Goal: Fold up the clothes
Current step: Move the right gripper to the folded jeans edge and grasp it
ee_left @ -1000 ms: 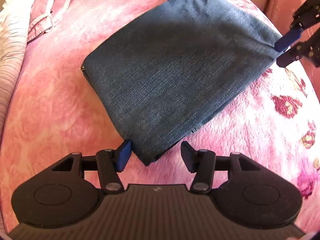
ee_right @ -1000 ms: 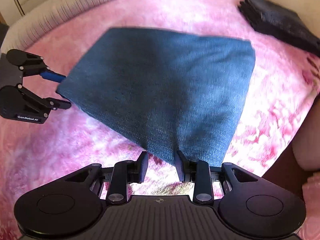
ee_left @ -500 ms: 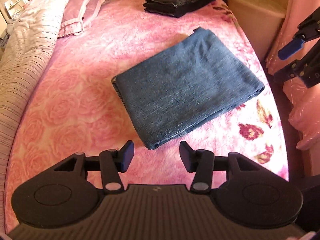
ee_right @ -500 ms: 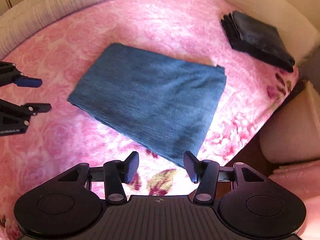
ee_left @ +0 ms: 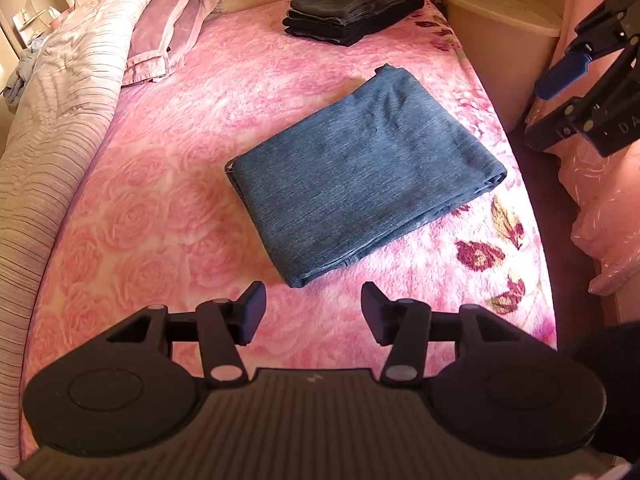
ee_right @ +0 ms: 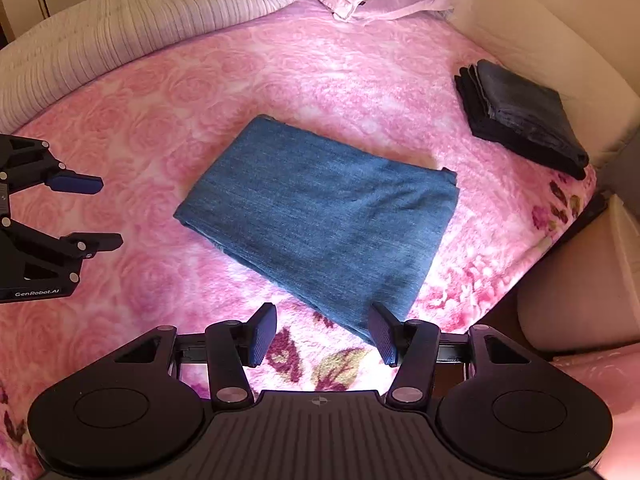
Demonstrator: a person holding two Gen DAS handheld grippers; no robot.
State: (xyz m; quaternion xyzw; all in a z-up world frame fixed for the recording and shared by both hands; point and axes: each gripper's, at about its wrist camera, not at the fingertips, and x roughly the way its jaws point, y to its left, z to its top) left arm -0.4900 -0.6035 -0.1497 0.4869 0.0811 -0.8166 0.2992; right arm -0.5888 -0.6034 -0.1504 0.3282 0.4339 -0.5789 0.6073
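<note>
A folded blue denim garment [ee_left: 360,172] lies flat on the pink rose bedspread [ee_left: 160,200]; it also shows in the right wrist view [ee_right: 324,216]. My left gripper [ee_left: 313,312] is open and empty, raised above the bed short of the garment's near corner. My right gripper [ee_right: 322,334] is open and empty, raised above the garment's near edge. Each gripper shows in the other's view: the right one [ee_left: 560,100] at the far right, the left one [ee_right: 96,212] at the left. Neither touches the cloth.
A stack of dark folded clothes [ee_left: 352,10] sits at the far end of the bed, also in the right wrist view [ee_right: 520,116]. A striped quilt [ee_left: 48,120] and a pink pillow [ee_left: 168,36] lie along one side. A beige box [ee_left: 504,48] stands beside the bed.
Both grippers have let go of the denim's corners, opened wider and pulled back and up. The folded garment now lies still on the bed.
</note>
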